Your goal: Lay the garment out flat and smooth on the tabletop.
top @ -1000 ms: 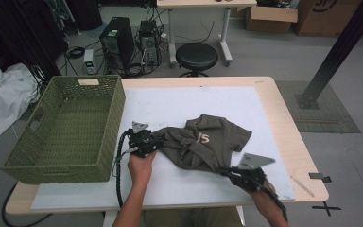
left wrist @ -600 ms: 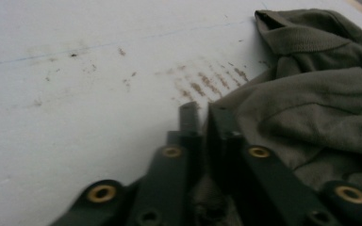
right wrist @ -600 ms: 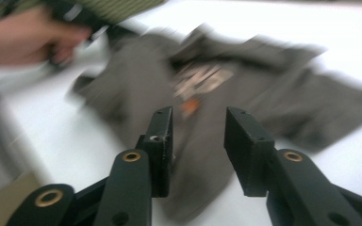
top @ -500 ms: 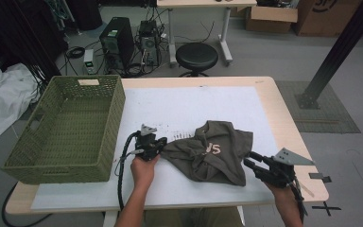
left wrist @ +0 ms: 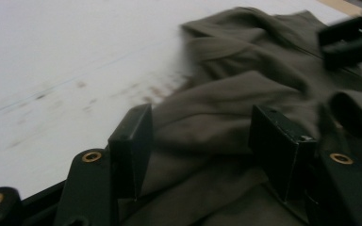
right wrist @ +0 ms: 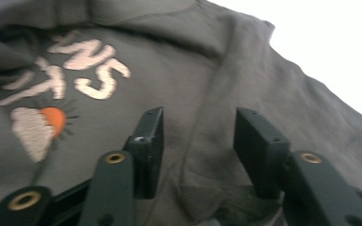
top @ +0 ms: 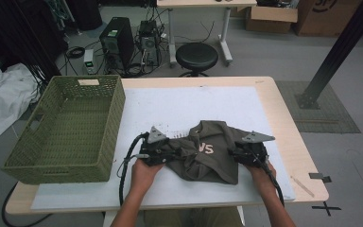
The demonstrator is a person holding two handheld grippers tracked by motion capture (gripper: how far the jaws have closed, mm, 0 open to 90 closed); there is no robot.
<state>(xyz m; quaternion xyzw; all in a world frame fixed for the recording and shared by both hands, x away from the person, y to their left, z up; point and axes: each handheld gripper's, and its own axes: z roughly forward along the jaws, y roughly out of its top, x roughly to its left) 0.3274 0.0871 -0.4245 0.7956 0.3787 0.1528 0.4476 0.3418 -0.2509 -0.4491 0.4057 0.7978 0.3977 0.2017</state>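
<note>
At the 6 o'clock side of the white sheet (top: pixel 184 109) that covers the wooden tabletop (top: pixel 283 118), we find a crumpled olive-brown T-shirt (top: pixel 208 151). It lies flat on the sheet, with light printed lettering facing up near its centre.

We see the left gripper (top: pixel 163 153) at the 9 o'clock edge of the T-shirt, held by the person's left hand (top: pixel 144 171). In the left gripper view its jaws stand apart, released, with a fold of the T-shirt (left wrist: pixel 226 103) lying between and beneath them; we cannot tell whether the pads touch the cloth. A black cable (top: pixel 125 163) loops from this gripper toward the 7 o'clock side.

We see the right gripper (top: pixel 246 152) at the 3 o'clock edge of the T-shirt, held by the right hand (top: pixel 260 172). In the right gripper view its jaws are likewise spread and released, straddling a raised seam of the T-shirt (right wrist: pixel 207 84). The print, pale letters above an orange and pale emblem, shows at the 10 o'clock part of that view.

A green woven basket (top: pixel 66 130) sits at the 9 o'clock side of the tabletop, well apart from the T-shirt. Beyond the 12 o'clock edge, a black stool (top: pixel 197 56) stands on the floor.
</note>
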